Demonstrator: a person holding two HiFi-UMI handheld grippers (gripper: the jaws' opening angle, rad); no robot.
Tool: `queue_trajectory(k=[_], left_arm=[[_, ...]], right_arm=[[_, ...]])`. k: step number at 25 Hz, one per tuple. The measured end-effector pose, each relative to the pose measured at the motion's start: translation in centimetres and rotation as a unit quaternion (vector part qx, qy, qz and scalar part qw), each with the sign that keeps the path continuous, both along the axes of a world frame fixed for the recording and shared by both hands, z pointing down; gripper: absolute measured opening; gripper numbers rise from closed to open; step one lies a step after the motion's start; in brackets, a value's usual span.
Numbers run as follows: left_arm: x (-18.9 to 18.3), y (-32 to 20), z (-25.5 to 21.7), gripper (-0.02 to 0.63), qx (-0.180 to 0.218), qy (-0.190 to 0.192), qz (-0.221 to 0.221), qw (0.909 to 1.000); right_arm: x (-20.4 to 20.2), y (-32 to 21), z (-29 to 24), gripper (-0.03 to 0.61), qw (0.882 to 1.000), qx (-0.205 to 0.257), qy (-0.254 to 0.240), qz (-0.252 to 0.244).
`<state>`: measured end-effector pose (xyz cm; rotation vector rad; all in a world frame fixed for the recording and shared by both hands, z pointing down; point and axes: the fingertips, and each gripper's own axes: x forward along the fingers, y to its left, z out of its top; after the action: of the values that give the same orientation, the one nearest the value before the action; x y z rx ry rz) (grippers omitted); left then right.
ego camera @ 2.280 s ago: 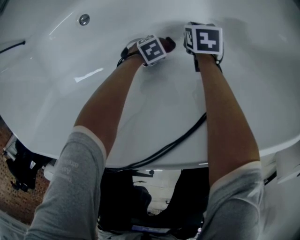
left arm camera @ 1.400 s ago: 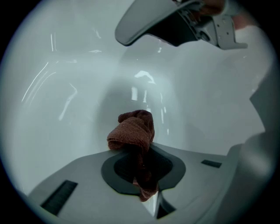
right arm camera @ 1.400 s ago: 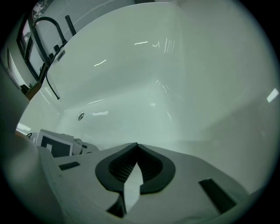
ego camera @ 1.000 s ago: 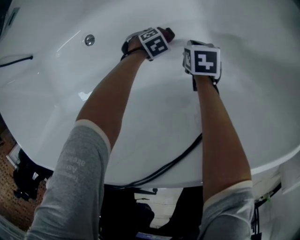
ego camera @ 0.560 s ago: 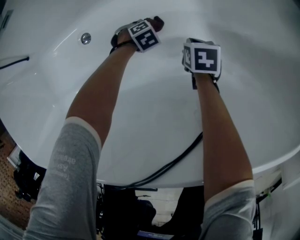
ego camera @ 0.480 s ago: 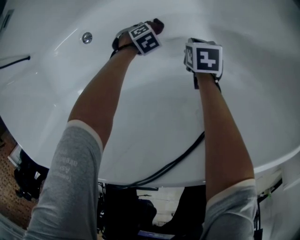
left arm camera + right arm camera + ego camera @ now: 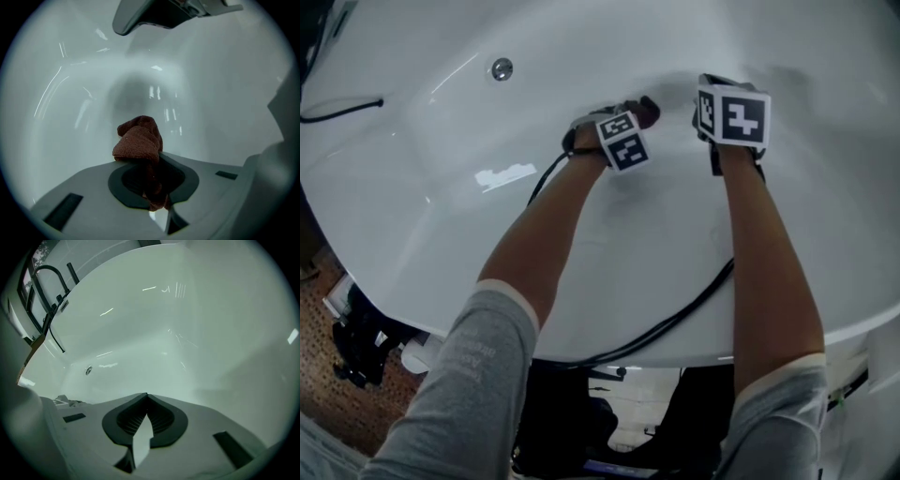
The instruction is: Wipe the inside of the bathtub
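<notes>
The white bathtub [image 7: 647, 234] filled nearly the whole head view, and both of the person's bare forearms reached over its near rim down toward the far inner wall. At the far left edge a thin black cord [image 7: 337, 111] lay across the tub's rim. To the right of it a small round metal fitting [image 7: 502, 68] sat in the tub's wall, near the upper left of the basin. Right of the fitting, the left claw [image 7: 157, 161] was closed on a reddish-brown cloth [image 7: 138, 138]. The cloth was pinched between the dark pads, with a bunched fold standing above the jaw tips and a shorter tail hanging below them. The cloth was held near the curved inner wall deep in the tub, but contact with the wall could not be made out. Just beside it to the right, the right claw [image 7: 146, 401] was closed with nothing in it, its tips meeting and only a narrow slit of white tub showing behind them. It pointed along the basin toward the end where a black faucet [image 7: 47, 273] stood on the rim. A black cable [image 7: 675, 319] ran from the right forearm down over the near rim of the tub.
</notes>
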<state>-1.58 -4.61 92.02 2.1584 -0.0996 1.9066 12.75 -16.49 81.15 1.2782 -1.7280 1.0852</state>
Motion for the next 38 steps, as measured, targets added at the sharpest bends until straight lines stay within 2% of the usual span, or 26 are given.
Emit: queue_trajectory(k=[8, 15, 18, 26, 31, 33, 38], left_arm=[[0.9, 3.9, -0.1, 0.037, -0.034, 0.011, 0.023, 0.9991], [1.3, 4.7, 0.0, 0.037, -0.035, 0.019, 0.049, 0.9980], [1.4, 2.2, 0.1, 0.037, -0.012, 0.022, 0.032, 0.9992], [3.3, -8.5, 0.1, 0.037, 0.034, 0.016, -0.004, 0.9993], [3.7, -9.3, 0.0, 0.037, 0.046, 0.021, -0.003, 0.9987], [4.1, -7.7, -0.1, 0.037, 0.028, 0.029, 0.002, 0.9992], [5.9, -1.5, 0.0, 0.037, -0.053, 0.059, 0.011, 0.9968]], right_arm=[[0.0, 0.0, 0.3, 0.006, 1.000, -0.003, 0.000, 0.002], [-0.5, -0.8, -0.3, 0.006, 1.000, 0.007, -0.003, 0.001], [-0.5, -1.4, -0.7, 0.006, 1.000, 0.012, -0.006, 0.009], [0.0, -1.8, -1.0, 0.006, 0.999, 0.015, -0.009, 0.031], [1.1, -2.2, -1.0, 0.006, 0.999, 0.019, 0.003, 0.050], [1.4, -2.2, -1.0, 0.006, 0.998, 0.018, 0.006, 0.057], [1.8, -1.9, -0.6, 0.006, 0.998, 0.014, 0.008, 0.062]])
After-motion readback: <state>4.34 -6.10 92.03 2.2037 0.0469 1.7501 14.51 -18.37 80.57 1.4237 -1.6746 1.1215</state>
